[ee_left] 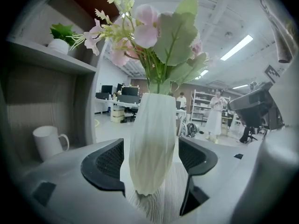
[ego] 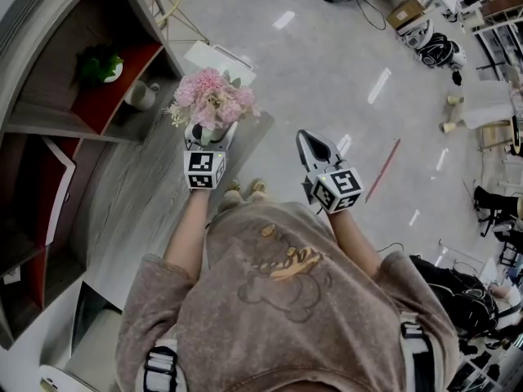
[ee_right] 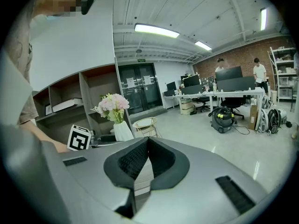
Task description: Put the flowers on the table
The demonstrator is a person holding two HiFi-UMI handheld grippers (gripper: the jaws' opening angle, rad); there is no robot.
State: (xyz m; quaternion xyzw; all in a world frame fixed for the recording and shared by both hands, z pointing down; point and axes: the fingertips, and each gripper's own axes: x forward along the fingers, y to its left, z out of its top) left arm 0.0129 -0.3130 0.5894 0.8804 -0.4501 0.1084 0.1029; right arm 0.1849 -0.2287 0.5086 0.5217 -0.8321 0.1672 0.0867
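Flowers [ego: 211, 98], pink, sit in a white ribbed vase [ee_left: 153, 139] whose base is down on the wood-grain surface [ego: 135, 198]. L tongs [ego: 208, 140] straddle the vase low down, spread wide: a black pad [ee_left: 105, 164] each side of it, w/ a thin gap showing btwn pad and vase, so no squeeze. R tongs [ee_right: 147, 148] are well apart from the vase, off to its right over the floor, pads closed together. Head view gives only the blooms from above, which hide most of the vase body and the pads. L gripper view is the one that shows the gaps and the base on the surface. It also shows a white mug [ee_left: 48, 142] in a shelf cubby left of the vase and a small potted plant [ee_left: 60, 37] on the shelf above that. R gripper view shows the vase side-on w/ the L marker cube [ee_right: 78, 137] just beside it, and desks w/ people far behind the vase.
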